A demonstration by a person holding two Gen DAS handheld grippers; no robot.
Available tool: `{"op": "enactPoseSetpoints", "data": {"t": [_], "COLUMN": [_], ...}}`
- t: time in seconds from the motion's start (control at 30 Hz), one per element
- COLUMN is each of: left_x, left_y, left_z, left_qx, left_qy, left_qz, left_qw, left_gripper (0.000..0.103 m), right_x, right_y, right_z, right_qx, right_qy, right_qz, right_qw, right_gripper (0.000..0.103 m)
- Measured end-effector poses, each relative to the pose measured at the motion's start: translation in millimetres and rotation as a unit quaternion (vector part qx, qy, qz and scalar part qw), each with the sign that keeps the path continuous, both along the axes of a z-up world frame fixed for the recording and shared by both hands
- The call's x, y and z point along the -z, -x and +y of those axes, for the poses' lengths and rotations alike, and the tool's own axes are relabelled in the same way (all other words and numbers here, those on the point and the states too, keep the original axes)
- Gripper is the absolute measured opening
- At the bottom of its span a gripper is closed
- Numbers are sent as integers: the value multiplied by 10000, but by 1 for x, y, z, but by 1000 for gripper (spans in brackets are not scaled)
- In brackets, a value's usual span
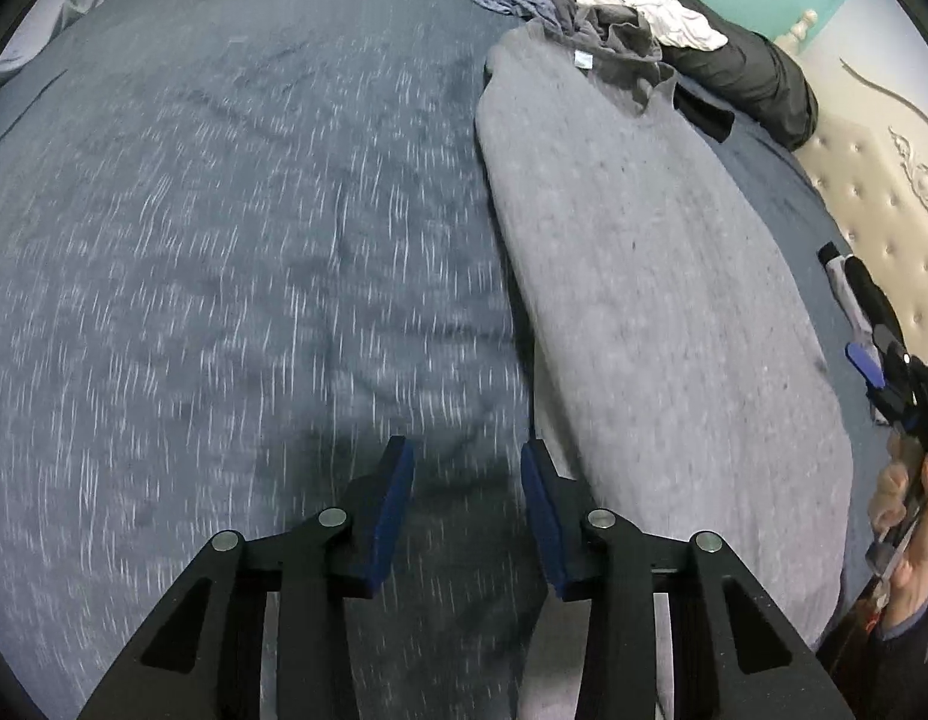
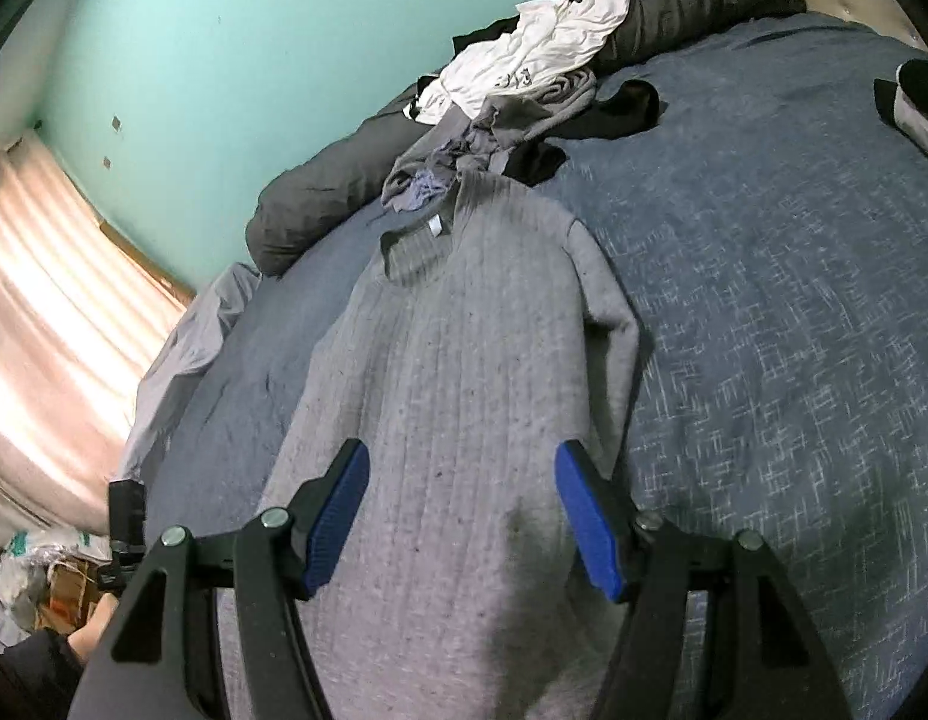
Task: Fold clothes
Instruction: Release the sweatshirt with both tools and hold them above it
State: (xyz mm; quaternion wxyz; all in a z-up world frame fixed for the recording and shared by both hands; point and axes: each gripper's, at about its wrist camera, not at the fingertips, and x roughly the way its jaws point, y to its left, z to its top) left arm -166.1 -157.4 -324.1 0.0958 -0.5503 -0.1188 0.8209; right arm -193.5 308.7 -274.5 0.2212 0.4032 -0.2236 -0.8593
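Observation:
A grey ribbed sweater [image 1: 655,276] lies lengthwise on the blue bedspread [image 1: 236,252], collar at the far end, sides folded in to a narrow strip. My left gripper [image 1: 466,456] is open above the bedspread, just left of the sweater's near edge, with nothing between its fingers. In the right wrist view the same sweater [image 2: 458,372] stretches away beneath my right gripper [image 2: 461,462], which is open wide over its lower part and holds nothing. The right gripper [image 1: 871,354] also shows at the right edge of the left wrist view, with a hand on it.
A heap of unfolded clothes [image 2: 523,96], white, grey and black, sits beyond the sweater's collar against a dark rolled duvet [image 2: 320,192]. A tufted headboard [image 1: 871,192] borders the bed. A teal wall [image 2: 254,30] and curtain [image 2: 50,276] lie beyond. Folded dark clothes [image 2: 913,102] rest far right.

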Motion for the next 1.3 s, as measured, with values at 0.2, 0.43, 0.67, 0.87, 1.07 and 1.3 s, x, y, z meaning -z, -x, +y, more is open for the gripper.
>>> {"op": "enactPoseSetpoints", "data": {"t": [0.2, 0.43, 0.67, 0.87, 1.07, 1.3], "left_x": [10, 10, 11, 6, -4, -14], "left_y": [-20, -33, -36, -36, -40, -50], "left_z": [7, 15, 27, 44, 40, 24], "left_qx": [-66, 56, 174, 328, 80, -42], "left_qy": [-197, -725, -886, -817, -607, -532], "left_qz": [-133, -153, -180, -128, -103, -196], "left_qw": [9997, 9972, 9958, 9960, 9981, 9984], "left_gripper": [39, 39, 27, 0, 5, 36], "right_x": [0, 8, 7, 11, 11, 11], "right_y": [2, 4, 7, 10, 9, 10], "right_z": [-8, -3, 5, 8, 9, 8], "right_qx": [-257, -110, 27, 53, 63, 82], "right_qy": [-178, -56, 165, 247, 304, 342], "right_qz": [139, 150, 139, 88, 75, 63], "right_qw": [9994, 9998, 9998, 9996, 9995, 9994], "right_gripper": [66, 66, 66, 66, 66, 66]}}
